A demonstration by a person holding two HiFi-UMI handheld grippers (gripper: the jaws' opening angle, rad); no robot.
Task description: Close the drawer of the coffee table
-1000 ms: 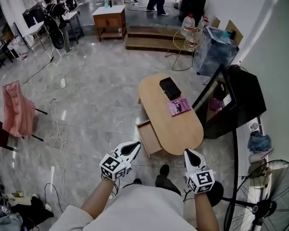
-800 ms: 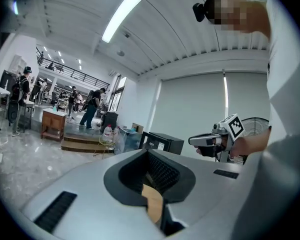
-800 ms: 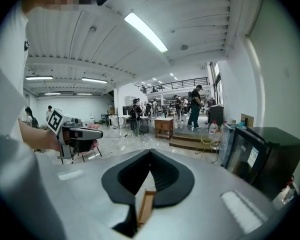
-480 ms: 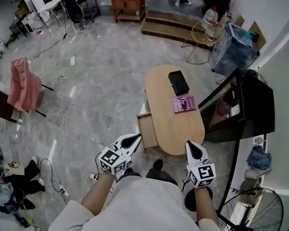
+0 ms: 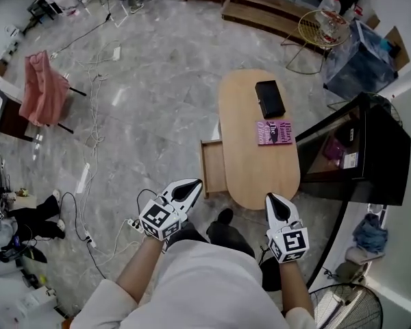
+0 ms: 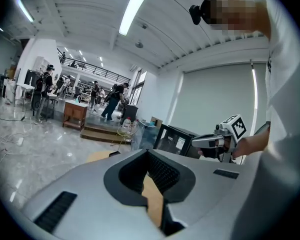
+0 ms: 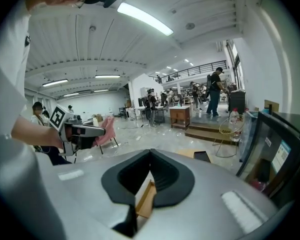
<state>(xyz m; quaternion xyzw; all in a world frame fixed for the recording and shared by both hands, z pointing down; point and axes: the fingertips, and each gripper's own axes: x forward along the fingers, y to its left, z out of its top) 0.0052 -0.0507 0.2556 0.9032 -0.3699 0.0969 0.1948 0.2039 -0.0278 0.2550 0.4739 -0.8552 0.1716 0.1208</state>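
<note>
The oval wooden coffee table (image 5: 260,173) stands ahead of me in the head view. Its drawer (image 5: 212,168) is pulled out on the left side and looks empty. My left gripper (image 5: 194,183) is shut and empty, with its tip just short of the drawer's near corner. My right gripper (image 5: 270,199) is shut and empty too, by the table's near rounded end. In the left gripper view the shut left gripper (image 6: 148,153) points over the tabletop (image 6: 97,156), and the right gripper (image 6: 202,143) shows at the right. In the right gripper view the drawer (image 7: 146,199) shows below the closed right gripper (image 7: 150,152).
A black box (image 5: 269,99) and a pink book (image 5: 275,132) lie on the table. A black cabinet (image 5: 370,156) stands close on its right. Cables (image 5: 89,177) and a power strip (image 5: 133,223) lie on the floor at left, beyond them a chair with pink cloth (image 5: 44,88).
The view has slid toward the table: the table and the open drawer now lie straight ahead, and the left gripper's tip is close to the drawer. Both grippers stay shut.
</note>
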